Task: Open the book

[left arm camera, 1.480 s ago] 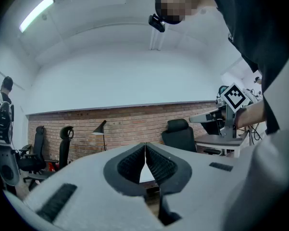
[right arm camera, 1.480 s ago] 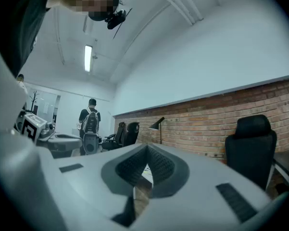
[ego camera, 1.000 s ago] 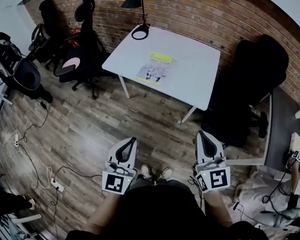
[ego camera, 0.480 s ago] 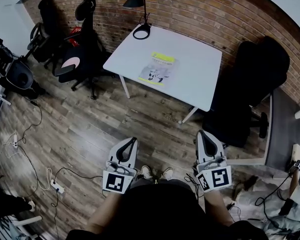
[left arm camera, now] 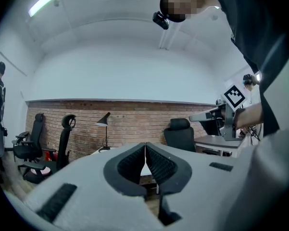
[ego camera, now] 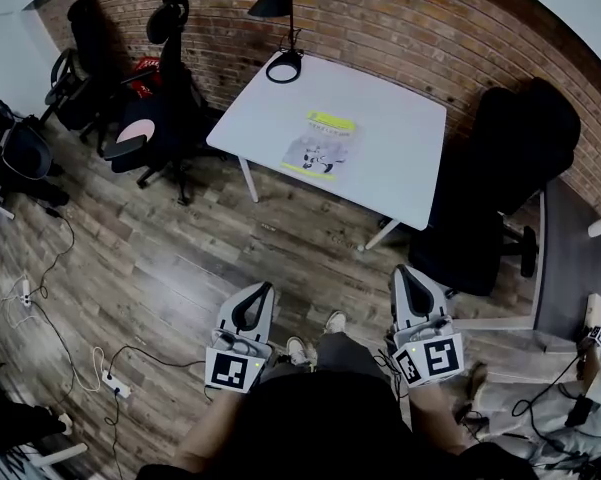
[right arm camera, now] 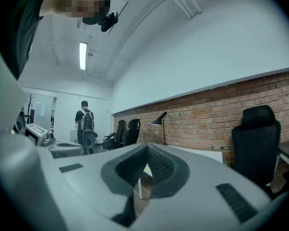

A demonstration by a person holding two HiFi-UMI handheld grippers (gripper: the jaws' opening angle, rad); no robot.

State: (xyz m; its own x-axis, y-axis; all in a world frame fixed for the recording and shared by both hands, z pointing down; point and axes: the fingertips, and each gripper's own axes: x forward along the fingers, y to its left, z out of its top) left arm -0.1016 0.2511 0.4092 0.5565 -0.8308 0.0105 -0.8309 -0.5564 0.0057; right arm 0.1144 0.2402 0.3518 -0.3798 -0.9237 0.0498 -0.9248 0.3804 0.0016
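Observation:
A closed book (ego camera: pixel 318 148) with a yellow and grey cover lies flat on the white table (ego camera: pixel 400 133), well ahead of me across the wooden floor. My left gripper (ego camera: pixel 266 289) is held level at the lower left of the head view, jaws shut with nothing between them. The right gripper (ego camera: pixel 402 270) is level at the lower right, also shut and empty. Both are far short of the table. In the left gripper view the left gripper (left arm camera: pixel 145 144) shows closed pads, and the right gripper (right arm camera: pixel 147 145) looks the same in its own view.
A black desk lamp (ego camera: pixel 278 8) stands on the table's far left corner. Black office chairs (ego camera: pixel 165 88) stand left of the table, and a large black chair (ego camera: pixel 500 168) at its right. A grey desk (ego camera: pixel 570 258) is at the right edge. Cables (ego camera: pixel 50 308) trail over the floor at left.
The table and book have shifted slightly down and right in the head view as I step toward them. Both grippers stay shut and keep their places in the view.

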